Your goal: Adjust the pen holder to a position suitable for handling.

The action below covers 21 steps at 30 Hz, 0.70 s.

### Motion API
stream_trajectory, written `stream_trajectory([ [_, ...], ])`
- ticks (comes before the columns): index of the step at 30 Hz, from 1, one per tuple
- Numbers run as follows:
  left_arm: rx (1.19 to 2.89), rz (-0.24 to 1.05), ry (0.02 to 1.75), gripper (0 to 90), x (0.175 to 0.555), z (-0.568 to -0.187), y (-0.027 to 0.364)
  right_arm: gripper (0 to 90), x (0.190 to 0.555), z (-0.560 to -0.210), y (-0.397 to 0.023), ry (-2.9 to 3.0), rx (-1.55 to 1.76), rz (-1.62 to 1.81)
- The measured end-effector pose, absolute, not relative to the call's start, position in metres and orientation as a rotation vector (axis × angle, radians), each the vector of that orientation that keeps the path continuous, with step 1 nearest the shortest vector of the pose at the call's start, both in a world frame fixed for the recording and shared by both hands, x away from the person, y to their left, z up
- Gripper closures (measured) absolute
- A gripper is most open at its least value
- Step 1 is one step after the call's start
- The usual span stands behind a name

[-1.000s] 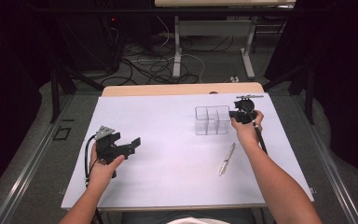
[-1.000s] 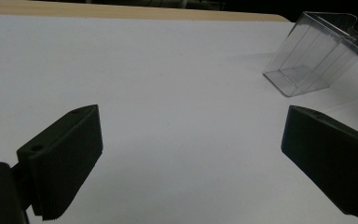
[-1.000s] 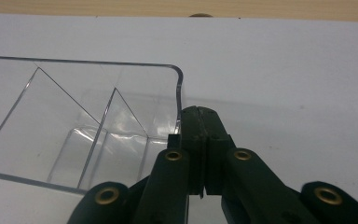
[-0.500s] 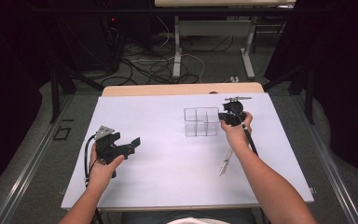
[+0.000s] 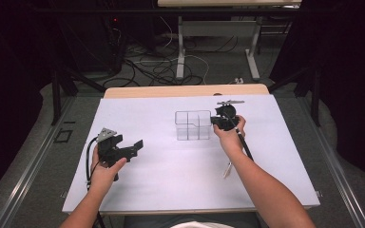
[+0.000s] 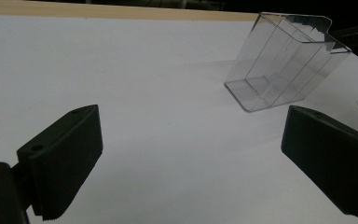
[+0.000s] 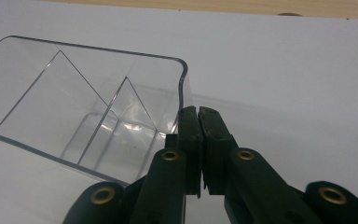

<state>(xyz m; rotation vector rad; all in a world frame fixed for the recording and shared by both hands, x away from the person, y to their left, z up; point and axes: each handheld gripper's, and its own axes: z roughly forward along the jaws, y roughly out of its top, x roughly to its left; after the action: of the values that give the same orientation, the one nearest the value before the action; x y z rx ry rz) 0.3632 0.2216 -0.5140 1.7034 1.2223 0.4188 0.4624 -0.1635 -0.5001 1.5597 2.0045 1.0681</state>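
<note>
On the counter (image 5: 171, 185): clear box (image 5: 193, 125), pen (image 5: 227, 169) nearby.
Right claw (image 7: 198, 122): clamped on the box's wall (thin end wall).
Left claw (image 6: 191, 163): apart, holding nothing.

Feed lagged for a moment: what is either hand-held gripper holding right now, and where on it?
The right hand-held gripper is shut on the clear divided box, pinching its near side wall at the rim. The left hand-held gripper is open, holding nothing.

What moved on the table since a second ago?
The right gripper, shut on the wall of the clear box, dragged the box leftward across the white table, away from the pen. The left gripper stayed open and still; the pen stayed put.
</note>
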Motion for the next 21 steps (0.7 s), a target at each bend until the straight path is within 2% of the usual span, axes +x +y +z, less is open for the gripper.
stream_trajectory([
  [14,1.708,0.416,1.222,5.2,0.3633,-0.5140,0.2216,81.8,0.4625,-0.5024,-0.1519,2.017,1.543,1.105],
  [21,1.704,0.415,1.227,5.2,0.3632,-0.5144,0.2223,72.1,0.4596,-0.5003,-0.1562,2.017,1.520,1.111],
])
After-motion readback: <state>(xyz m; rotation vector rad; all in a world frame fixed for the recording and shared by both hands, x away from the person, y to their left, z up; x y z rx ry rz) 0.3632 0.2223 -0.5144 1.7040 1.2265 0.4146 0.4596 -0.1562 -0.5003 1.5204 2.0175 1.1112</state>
